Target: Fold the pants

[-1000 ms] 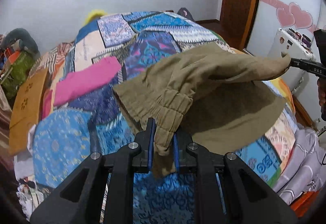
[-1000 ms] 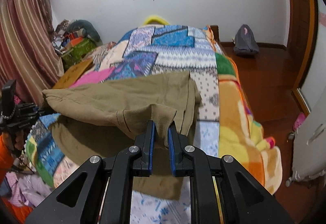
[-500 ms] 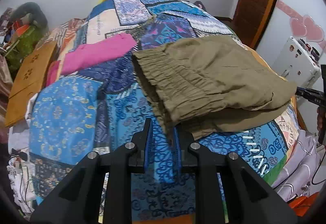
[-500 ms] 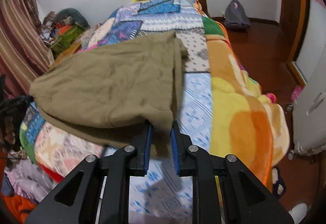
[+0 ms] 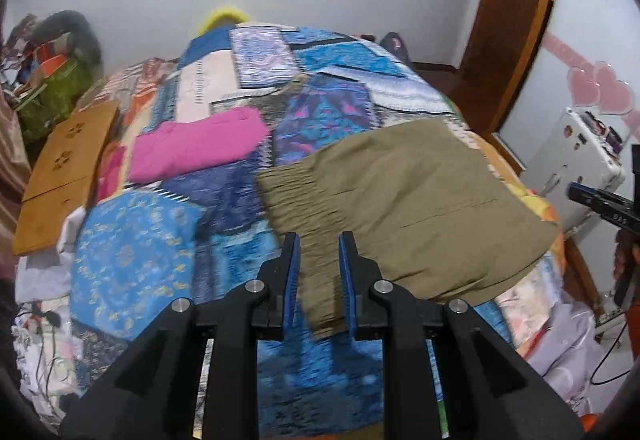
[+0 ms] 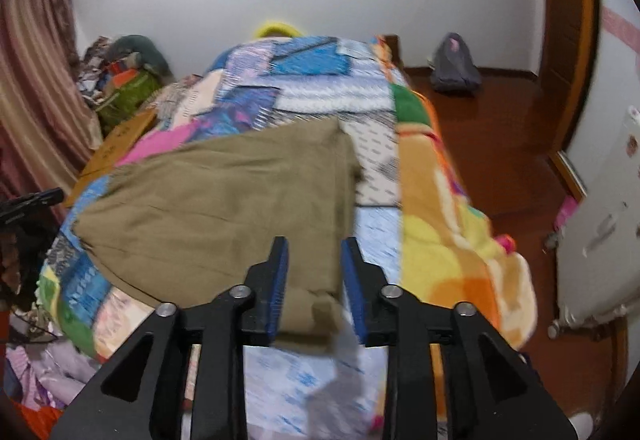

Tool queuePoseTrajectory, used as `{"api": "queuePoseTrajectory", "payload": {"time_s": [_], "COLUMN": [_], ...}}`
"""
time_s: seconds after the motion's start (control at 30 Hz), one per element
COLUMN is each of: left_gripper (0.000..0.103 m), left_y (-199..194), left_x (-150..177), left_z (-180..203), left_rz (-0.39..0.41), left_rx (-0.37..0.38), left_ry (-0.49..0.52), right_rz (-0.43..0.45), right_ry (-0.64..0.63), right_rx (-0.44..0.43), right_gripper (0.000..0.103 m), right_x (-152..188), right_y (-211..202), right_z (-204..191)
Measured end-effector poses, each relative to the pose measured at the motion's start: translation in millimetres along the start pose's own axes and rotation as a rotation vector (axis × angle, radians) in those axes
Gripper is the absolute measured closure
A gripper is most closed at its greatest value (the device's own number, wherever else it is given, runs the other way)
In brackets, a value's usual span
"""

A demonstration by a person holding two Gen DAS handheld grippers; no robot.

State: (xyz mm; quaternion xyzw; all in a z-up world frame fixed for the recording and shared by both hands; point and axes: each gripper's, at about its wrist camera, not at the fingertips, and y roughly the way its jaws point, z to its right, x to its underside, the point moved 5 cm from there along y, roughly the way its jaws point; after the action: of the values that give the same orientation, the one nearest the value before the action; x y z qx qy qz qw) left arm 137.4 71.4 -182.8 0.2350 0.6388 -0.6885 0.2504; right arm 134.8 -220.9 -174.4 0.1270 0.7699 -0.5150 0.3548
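A fold looks just laid and let go, so the step in hand is the release; the next move, as I judge it, calls for lifting both tools clear without dragging cloth, then taking a fresh hold at an edge for a further fold or to square the stack.

Far left in the left wrist view lies a flat wooden board (image 5: 66, 176), hard and pale brown; beside it a folded pink cloth (image 5: 196, 146), soft and thick; both rest on the quilt (image 5: 132, 260), a patchwork of busy blue and purple prints.

The left gripper (image 5: 318, 260) is released, its jaws parted with the gathered elastic waistband between them but not pinched; the pants (image 5: 404, 208) lie folded on the quilt near the bed's front edge, olive, matte, a loose weave, roughly a rectangle with a lower layer showing along the near side.

In the right wrist view the right gripper (image 6: 314, 270) is likewise released, jaws apart over the near corner of the pants (image 6: 224, 212); the cloth lies flat; to its right the blanket (image 6: 444, 220) is fleecy, yellow and orange.
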Motion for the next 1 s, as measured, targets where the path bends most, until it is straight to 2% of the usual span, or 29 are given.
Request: {"api": "queuePoseTrajectory", "payload": {"time_s": [0.13, 0.2, 0.33, 0.47, 0.6, 0.67, 0.77, 0.93, 1.0], "left_gripper": [0.085, 0.085, 0.083, 0.083, 0.082, 0.082, 0.082, 0.075, 0.069], "left_y": [22.6, 34.4, 53.3, 49.8, 40.8, 33.1, 27.1, 40.9, 51.5], "left_x": [2.9, 8.5, 26.4, 32.7, 25.9, 17.7, 1.1, -22.9, -29.6], "left_z": [29.0, 35.3, 35.1, 37.5, 26.8, 13.9, -8.2, -37.1, -43.3], "left_rz": [-0.032, -0.055, -0.073, -0.047, -0.058, -0.045, -0.029, -0.033, -0.045], "left_rx": [0.031, 0.036, 0.004, -0.024, -0.026, -0.031, -0.056, -0.079, -0.084], "left_ry": [0.032, 0.03, 0.016, 0.039, 0.021, -0.006, -0.034, -0.095, -0.105], "right_rz": [-0.042, -0.087, -0.185, -0.195, -0.227, -0.228, -0.205, -0.152, -0.136], "right_ry": [-0.023, -0.034, -0.008, 0.003, -0.023, -0.015, -0.034, -0.021, -0.017], "right_rx": [-0.057, -0.054, -0.064, -0.066, -0.043, -0.041, 0.006, 0.021, 0.02], "right_gripper": [0.074, 0.074, 0.074, 0.071, 0.071, 0.067, 0.067, 0.067, 0.067], "right_x": [5.5, 16.5, 43.4, 52.1, 46.8, 41.5, 27.0, -1.5, -14.6], "right_y": [28.3, 47.2, 72.8, 69.9, 63.0, 56.5, 54.6, 55.0, 60.7], "right_z": [-23.4, -27.9, -21.6, -14.1, -5.6, 1.7, 7.7, 18.1, 19.7]}}
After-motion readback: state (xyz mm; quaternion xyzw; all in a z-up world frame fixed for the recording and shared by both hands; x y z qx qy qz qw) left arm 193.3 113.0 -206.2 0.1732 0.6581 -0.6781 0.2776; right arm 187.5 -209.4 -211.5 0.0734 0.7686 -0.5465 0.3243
